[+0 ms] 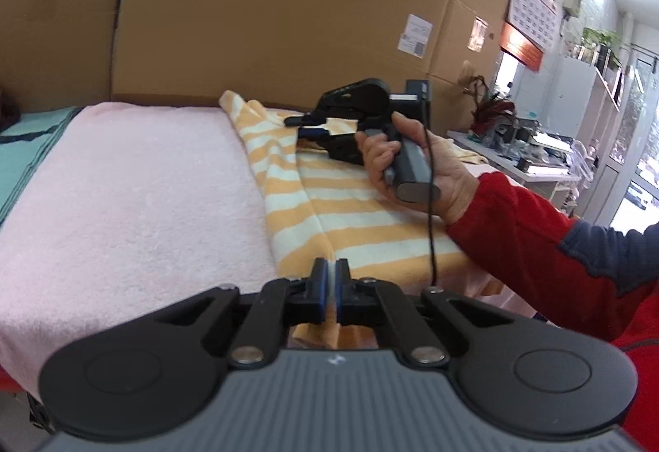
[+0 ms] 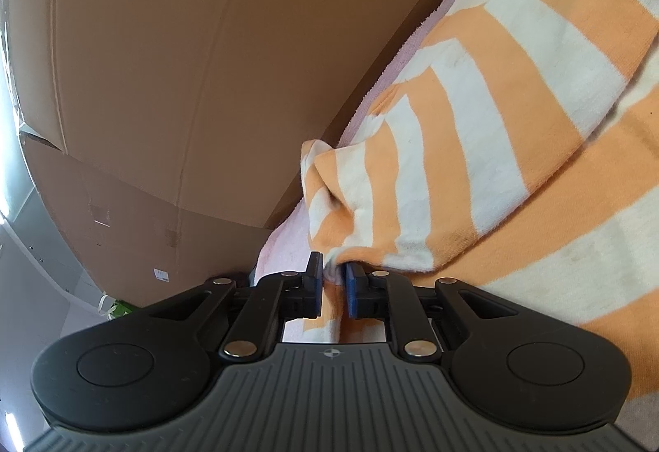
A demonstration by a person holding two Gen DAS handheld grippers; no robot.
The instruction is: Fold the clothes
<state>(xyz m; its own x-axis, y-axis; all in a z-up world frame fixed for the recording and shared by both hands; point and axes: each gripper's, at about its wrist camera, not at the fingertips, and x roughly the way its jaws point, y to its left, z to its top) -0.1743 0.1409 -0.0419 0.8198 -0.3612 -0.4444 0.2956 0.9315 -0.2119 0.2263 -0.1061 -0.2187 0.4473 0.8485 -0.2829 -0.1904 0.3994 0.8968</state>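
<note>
An orange-and-white striped garment (image 1: 350, 213) lies lengthwise on a pink towel-covered surface (image 1: 123, 184). At its near edge my left gripper (image 1: 331, 275) has its pads together on a crease of the cloth, with a pale sliver showing between them. At the far end, a person's hand (image 1: 412, 172) holds my right gripper (image 1: 300, 125) over the garment. In the right wrist view, my right gripper (image 2: 334, 270) is shut on a bunched fold of the striped garment (image 2: 473, 122), which rises into a hump ahead of the fingers.
A tall cardboard wall (image 1: 267, 19) stands right behind the pink surface. A red sleeve (image 1: 535, 237) and a black cable (image 1: 430, 204) cross the garment's right side. A teal cloth (image 1: 24, 159) lies at the left. Cluttered shelves and a counter (image 1: 535, 147) stand at the right.
</note>
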